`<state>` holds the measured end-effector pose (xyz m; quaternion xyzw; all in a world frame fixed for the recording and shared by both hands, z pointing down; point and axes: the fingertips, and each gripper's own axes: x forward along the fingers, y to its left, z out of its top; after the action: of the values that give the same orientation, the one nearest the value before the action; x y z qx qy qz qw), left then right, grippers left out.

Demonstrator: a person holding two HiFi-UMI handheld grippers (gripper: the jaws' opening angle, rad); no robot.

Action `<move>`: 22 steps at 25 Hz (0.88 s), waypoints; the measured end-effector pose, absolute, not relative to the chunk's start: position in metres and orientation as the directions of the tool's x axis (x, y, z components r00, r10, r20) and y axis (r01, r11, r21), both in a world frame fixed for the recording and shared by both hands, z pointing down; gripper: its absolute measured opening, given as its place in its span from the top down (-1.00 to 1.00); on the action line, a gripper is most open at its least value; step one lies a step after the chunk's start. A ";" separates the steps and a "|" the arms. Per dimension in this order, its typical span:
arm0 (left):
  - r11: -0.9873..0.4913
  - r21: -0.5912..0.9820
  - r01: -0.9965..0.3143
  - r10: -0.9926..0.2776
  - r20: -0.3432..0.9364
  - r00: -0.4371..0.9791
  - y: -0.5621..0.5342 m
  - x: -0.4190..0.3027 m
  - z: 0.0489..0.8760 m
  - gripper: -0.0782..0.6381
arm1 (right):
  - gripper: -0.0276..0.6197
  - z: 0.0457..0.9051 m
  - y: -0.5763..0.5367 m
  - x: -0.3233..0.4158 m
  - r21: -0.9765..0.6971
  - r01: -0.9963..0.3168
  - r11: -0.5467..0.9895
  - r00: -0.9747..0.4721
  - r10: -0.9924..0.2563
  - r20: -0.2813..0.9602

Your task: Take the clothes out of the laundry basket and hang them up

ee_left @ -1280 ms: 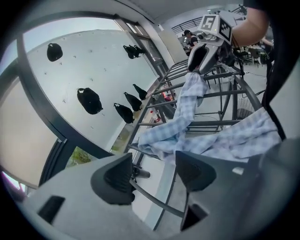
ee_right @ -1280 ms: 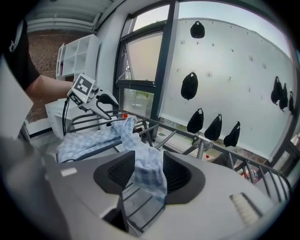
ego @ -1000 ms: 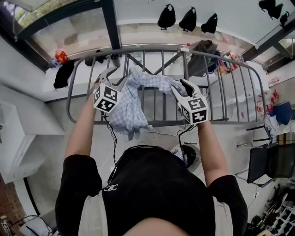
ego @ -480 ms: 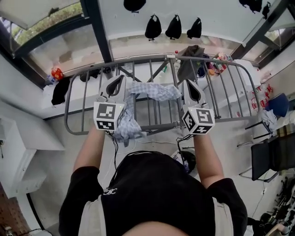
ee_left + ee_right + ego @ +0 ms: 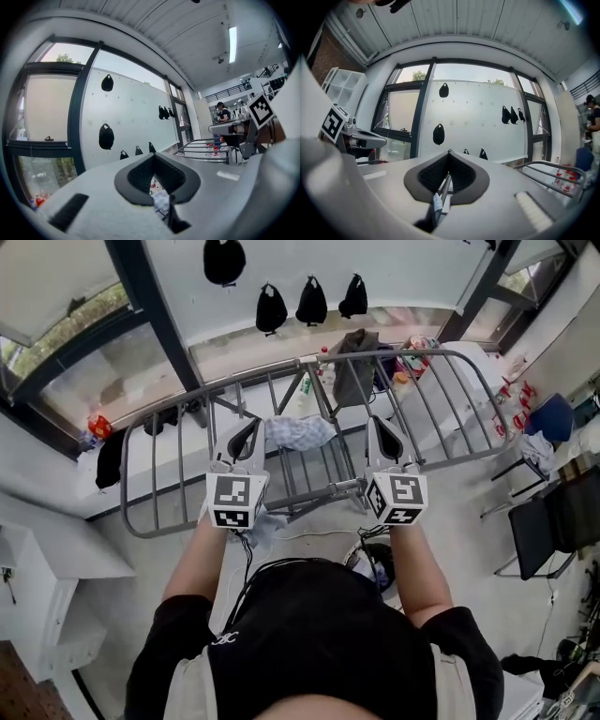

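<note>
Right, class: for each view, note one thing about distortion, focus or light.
Head view: fisheye bows the rack rails; even daylight. Left gripper view: black round vignette, near jaws soft, window bright. Right gripper view: same vignette, window frame curved, cloth past the jaws blurred.

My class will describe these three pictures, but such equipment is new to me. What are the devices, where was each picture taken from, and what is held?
There is no robot: a person in a black top holds a two-jaw gripper in each hand, and the cubes with square markers are parts of them. The wide picture comes from a camera on the person's head, looking steeply down. The other two come from cameras riding on each gripper, looking along its jaws. The left gripper and the right gripper are each shut on an edge of a light blue checked cloth, stretched between them at a grey metal drying rack.
</note>
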<state>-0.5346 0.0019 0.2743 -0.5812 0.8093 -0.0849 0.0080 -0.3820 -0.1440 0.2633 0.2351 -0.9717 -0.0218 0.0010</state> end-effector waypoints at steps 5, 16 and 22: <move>0.222 -0.174 -0.959 -0.965 0.102 -0.242 -0.031 -0.489 0.280 0.76 | 0.88 0.269 -0.162 -0.332 0.009 -0.535 0.845 -0.845 -0.535 0.004; -0.064 -0.150 -0.987 -0.992 0.116 0.047 -0.115 -0.330 0.287 0.76 | 0.88 0.282 -0.189 -0.154 0.025 -0.714 0.700 -0.698 -0.714 0.065; -0.224 -0.131 -0.966 -0.967 0.151 0.204 -0.144 -0.223 0.303 0.76 | 0.88 0.300 -0.194 -0.040 0.026 -0.812 0.583 -0.577 -0.809 0.110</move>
<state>-0.2229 -0.1437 0.3033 -0.7760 0.6227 -0.1003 0.0041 -0.0404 -0.1936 0.2999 0.4565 -0.8879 0.0138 0.0551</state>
